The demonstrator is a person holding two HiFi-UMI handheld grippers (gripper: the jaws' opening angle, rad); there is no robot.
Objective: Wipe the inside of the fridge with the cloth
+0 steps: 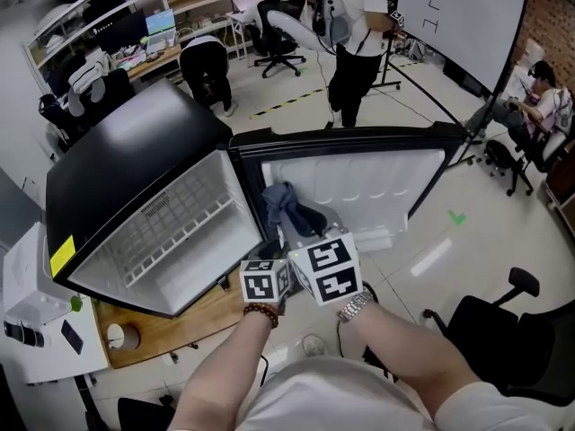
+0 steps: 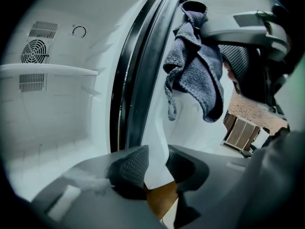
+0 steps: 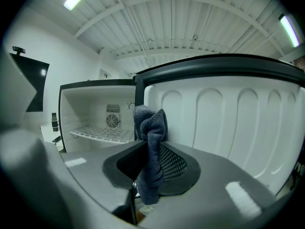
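Observation:
A small black fridge (image 1: pixel 126 164) stands on a wooden table, its door (image 1: pixel 359 182) swung wide to the right. The white inside holds a wire shelf (image 1: pixel 175 227), which also shows in the right gripper view as the shelf (image 3: pixel 102 133) below a fan vent (image 3: pixel 113 120). My right gripper (image 3: pixel 151 168) is shut on a blue-grey cloth (image 3: pixel 151 142), held in front of the door's inner side. The cloth (image 1: pixel 286 206) hangs bunched near the hinge. The left gripper view shows the cloth (image 2: pixel 198 66) dangling above. My left gripper (image 2: pixel 157 168) is open beside the hinge edge, nothing between its pads.
The wooden table (image 1: pixel 202 317) carries a white device (image 1: pixel 27 303) at the left. A black office chair (image 1: pixel 503 330) stands at the right on the floor. Behind the fridge are people, desks, chairs and a whiteboard (image 1: pixel 463 12).

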